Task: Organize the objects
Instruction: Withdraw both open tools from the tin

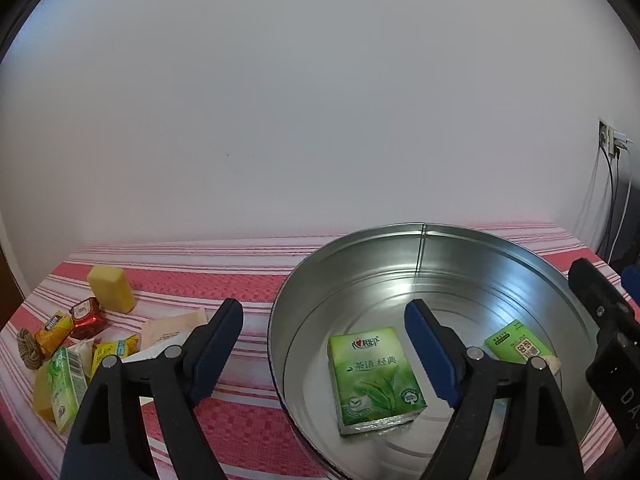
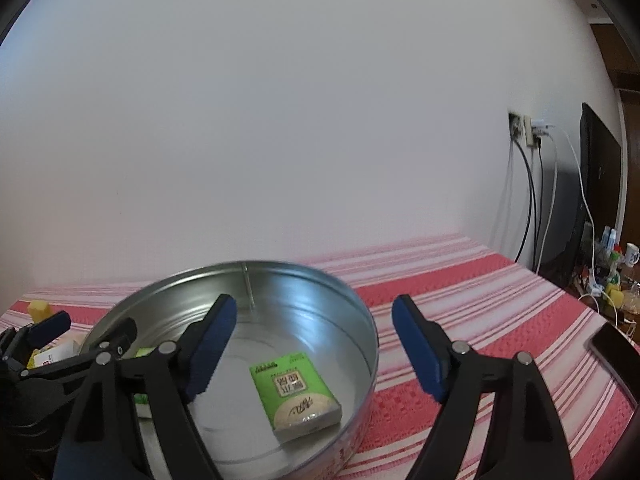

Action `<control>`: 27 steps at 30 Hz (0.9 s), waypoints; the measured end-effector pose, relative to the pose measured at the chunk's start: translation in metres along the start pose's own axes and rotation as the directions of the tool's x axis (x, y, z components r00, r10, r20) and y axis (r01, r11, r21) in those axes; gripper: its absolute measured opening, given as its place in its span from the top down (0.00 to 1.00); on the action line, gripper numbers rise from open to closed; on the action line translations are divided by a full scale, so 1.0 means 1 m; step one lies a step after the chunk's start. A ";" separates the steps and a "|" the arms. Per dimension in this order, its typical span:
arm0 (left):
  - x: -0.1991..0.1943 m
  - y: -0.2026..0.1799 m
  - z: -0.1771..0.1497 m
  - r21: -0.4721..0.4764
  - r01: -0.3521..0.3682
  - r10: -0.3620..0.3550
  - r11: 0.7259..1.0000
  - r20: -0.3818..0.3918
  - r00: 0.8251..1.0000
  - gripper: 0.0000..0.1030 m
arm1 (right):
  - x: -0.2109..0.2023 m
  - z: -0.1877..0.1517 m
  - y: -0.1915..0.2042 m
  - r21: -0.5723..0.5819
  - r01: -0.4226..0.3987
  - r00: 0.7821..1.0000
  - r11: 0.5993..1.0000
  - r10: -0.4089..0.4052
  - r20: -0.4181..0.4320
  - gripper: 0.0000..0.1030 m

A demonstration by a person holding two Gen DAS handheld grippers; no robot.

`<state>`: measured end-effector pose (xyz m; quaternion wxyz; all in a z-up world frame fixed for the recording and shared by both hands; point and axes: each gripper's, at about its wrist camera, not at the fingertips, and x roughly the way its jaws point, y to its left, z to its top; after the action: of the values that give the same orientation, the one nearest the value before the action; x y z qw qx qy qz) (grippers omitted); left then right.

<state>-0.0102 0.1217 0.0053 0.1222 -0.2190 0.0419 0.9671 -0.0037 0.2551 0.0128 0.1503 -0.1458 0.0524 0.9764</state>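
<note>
Now both hand-held grippers, left (image 1: 324,350) and right (image 2: 314,346), stand wide, empty. Two packs (image 1: 374,380) (image 2: 296,396) lie in the tin (image 1: 500,252). Next we fetch snacks (image 1: 86,316) left on the surface (image 1: 248,280).

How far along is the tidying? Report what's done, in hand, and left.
Done: two green packets, the tea-leaf tissue pack and a second pack, lie in the round metal tin. In hand: nothing; the left gripper and right gripper both stand open and empty. Left: the yellow block, the wrapped snacks, the twine and another green pack lie on the striped cloth.
</note>
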 end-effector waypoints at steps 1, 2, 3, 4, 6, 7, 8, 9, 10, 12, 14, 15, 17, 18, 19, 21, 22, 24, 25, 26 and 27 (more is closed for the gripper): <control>0.000 0.001 0.000 -0.003 0.002 -0.002 1.000 -0.002 1.000 0.18 | -0.001 0.000 0.001 -0.003 0.001 1.000 1.000 -0.001 0.010 0.21; 0.001 0.001 -0.001 -0.007 0.007 -0.007 1.000 -0.005 1.000 0.18 | -0.001 0.001 0.002 -0.005 0.002 1.000 1.000 -0.002 0.014 0.21; 0.001 0.002 -0.001 -0.012 0.010 -0.010 1.000 -0.009 1.000 0.18 | -0.001 0.001 0.002 -0.008 0.004 1.000 1.000 -0.004 0.018 0.21; 0.001 0.003 -0.001 -0.015 0.010 -0.010 1.000 -0.012 1.000 0.18 | -0.001 0.001 0.003 -0.010 0.006 1.000 1.000 -0.006 0.023 0.21; 0.003 0.004 -0.001 -0.020 0.011 -0.012 1.000 -0.017 1.000 0.18 | -0.002 0.002 0.004 -0.015 0.010 0.999 1.000 -0.010 0.034 0.21; 0.004 0.004 -0.002 -0.021 0.012 -0.013 1.000 -0.020 1.000 0.18 | -0.002 0.002 0.004 -0.015 0.011 0.999 1.000 -0.011 0.037 0.21; 0.004 0.004 -0.002 -0.023 0.013 -0.014 1.000 -0.023 1.000 0.18 | -0.002 0.002 0.004 -0.016 0.012 0.999 1.000 -0.012 0.038 0.20; 0.005 0.005 -0.002 -0.024 0.014 -0.014 1.000 -0.023 1.000 0.18 | -0.002 0.002 0.004 -0.016 0.015 0.999 1.000 -0.014 0.037 0.18; 0.004 0.005 -0.002 -0.026 0.012 -0.013 1.000 -0.022 1.000 0.18 | -0.002 0.001 0.004 -0.016 0.017 0.999 1.000 -0.017 0.039 0.16; 0.004 0.006 -0.002 -0.027 0.011 -0.012 1.000 -0.021 1.000 0.18 | -0.004 0.001 0.003 -0.014 0.020 0.999 1.000 -0.019 0.045 0.16; 0.004 0.007 -0.001 -0.033 0.013 -0.014 0.999 -0.025 1.000 0.18 | -0.003 0.001 0.003 -0.014 0.018 0.999 1.000 -0.017 0.043 0.16; 0.005 0.007 -0.001 -0.036 0.013 -0.014 0.999 -0.028 1.000 0.18 | -0.003 0.001 0.002 -0.013 0.018 0.999 1.000 -0.017 0.040 0.16; 0.006 0.007 -0.001 -0.038 0.013 -0.014 0.999 -0.031 0.999 0.18 | -0.001 0.001 0.001 -0.009 0.017 0.999 1.000 -0.017 0.033 0.16; 0.006 0.008 -0.002 -0.037 0.011 -0.012 0.999 -0.031 0.999 0.18 | -0.001 0.001 0.002 -0.008 0.018 0.999 1.000 -0.018 0.032 0.16; 0.006 0.007 -0.002 -0.036 0.008 -0.009 0.999 -0.031 0.999 0.18 | -0.001 0.001 0.001 -0.006 0.018 0.999 1.000 -0.018 0.029 0.16; 0.005 0.007 -0.001 -0.035 0.005 -0.006 0.999 -0.028 1.000 0.18 | 0.000 0.001 0.001 -0.003 0.019 0.999 1.000 -0.019 0.028 0.16; 0.004 0.008 -0.001 -0.036 0.003 -0.004 0.999 -0.025 1.000 0.18 | -0.001 0.001 0.001 -0.002 0.020 0.999 1.000 -0.020 0.028 0.16; 0.003 0.008 -0.001 -0.038 -0.005 0.004 0.999 -0.020 1.000 0.18 | -0.002 0.001 0.001 -0.004 0.021 0.999 1.000 -0.021 0.032 0.17; 0.003 0.009 -0.001 -0.039 -0.010 0.009 0.999 -0.021 1.000 0.18 | -0.002 0.001 0.001 -0.006 0.021 0.999 1.000 -0.021 0.034 0.17; 0.004 0.010 -0.002 -0.041 -0.015 0.014 0.999 -0.025 1.000 0.18 | -0.003 0.001 0.002 -0.009 0.021 0.999 1.000 -0.021 0.038 0.17; 0.004 0.011 -0.003 -0.046 -0.021 0.020 0.999 -0.031 0.999 0.18 | -0.004 0.001 0.002 -0.010 0.020 0.999 1.000 -0.020 0.041 0.17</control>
<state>-0.0158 0.1119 0.0013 0.1064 -0.2362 0.0234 0.9656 -0.0014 0.2524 0.0151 0.1604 -0.1271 0.0428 0.9779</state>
